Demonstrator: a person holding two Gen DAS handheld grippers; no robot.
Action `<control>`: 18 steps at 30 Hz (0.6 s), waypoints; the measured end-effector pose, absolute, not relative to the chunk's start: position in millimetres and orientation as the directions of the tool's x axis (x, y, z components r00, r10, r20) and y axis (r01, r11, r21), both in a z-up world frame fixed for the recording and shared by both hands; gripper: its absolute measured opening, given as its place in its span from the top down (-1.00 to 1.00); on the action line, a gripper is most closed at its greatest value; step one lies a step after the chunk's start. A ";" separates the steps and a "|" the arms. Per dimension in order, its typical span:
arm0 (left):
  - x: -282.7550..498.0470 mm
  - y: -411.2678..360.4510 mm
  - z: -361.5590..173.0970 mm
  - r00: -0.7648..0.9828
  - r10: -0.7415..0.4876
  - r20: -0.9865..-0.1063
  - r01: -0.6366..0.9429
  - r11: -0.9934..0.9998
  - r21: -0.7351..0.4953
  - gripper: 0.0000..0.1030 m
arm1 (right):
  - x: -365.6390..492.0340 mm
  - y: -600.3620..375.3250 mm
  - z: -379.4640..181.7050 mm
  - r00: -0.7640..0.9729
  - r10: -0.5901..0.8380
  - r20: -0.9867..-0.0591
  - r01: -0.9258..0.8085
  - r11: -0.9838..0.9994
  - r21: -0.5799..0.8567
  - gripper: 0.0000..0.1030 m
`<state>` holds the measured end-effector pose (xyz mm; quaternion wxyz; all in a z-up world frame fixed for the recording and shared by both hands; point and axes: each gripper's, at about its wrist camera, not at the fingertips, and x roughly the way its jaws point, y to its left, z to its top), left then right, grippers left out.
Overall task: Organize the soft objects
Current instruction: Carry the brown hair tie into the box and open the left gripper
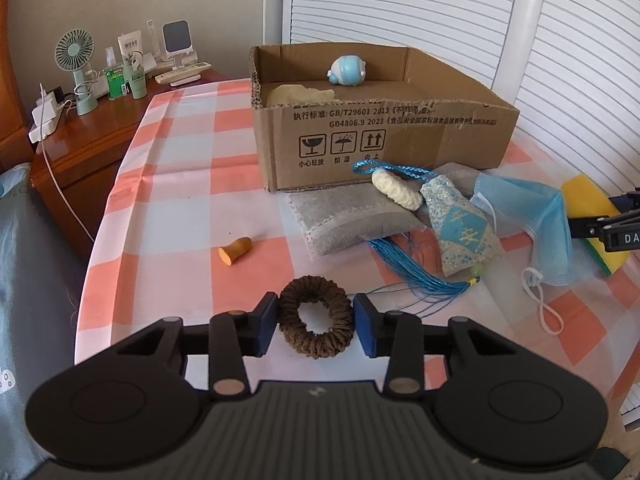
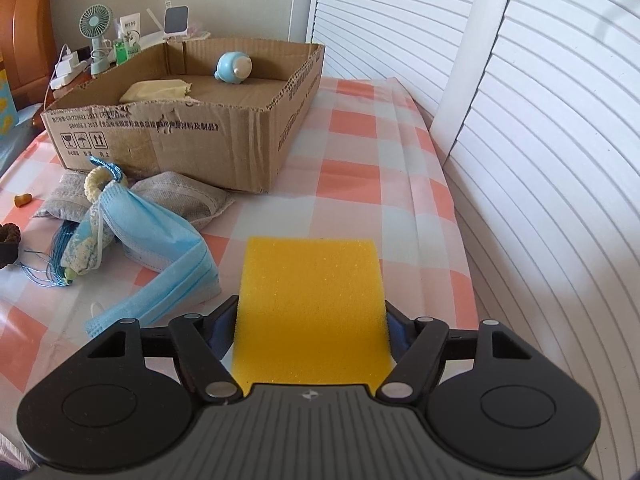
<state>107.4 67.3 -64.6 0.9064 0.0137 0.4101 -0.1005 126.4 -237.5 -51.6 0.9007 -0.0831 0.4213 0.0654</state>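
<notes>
My left gripper (image 1: 315, 316) has its pads against both sides of a brown hair scrunchie (image 1: 316, 316) on the checked tablecloth. My right gripper (image 2: 310, 320) is shut on a yellow sponge (image 2: 310, 308), which also shows in the left wrist view (image 1: 588, 208). A cardboard box (image 1: 380, 136) stands behind, holding a blue round toy (image 1: 347, 72) and a pale yellow cloth (image 1: 300, 94). In front of the box lie a grey pouch (image 1: 348, 220), a cream ring (image 1: 396, 190), a blue patterned sachet with tassel (image 1: 464, 232) and a blue face mask (image 1: 536, 220).
A small orange piece (image 1: 235, 251) lies left of the scrunchie. A wooden nightstand (image 1: 92, 140) at the left carries a fan (image 1: 76, 56), bottles and chargers. White slatted panels (image 2: 540, 160) close the right side near the table edge.
</notes>
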 end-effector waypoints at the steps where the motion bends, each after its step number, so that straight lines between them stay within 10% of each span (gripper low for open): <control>1: 106.7 67.5 -63.1 0.644 -0.170 -0.746 0.196 0.979 -0.054 0.23 | 125.3 -238.1 -49.0 0.639 0.052 -0.767 -0.191 0.977 -0.092 -0.47; 18: 103.2 71.1 -1.9 0.682 -0.230 -0.695 0.281 0.959 -0.041 0.23 | 113.2 -232.7 -4.8 0.684 0.156 -0.712 -0.311 0.946 -0.091 -0.47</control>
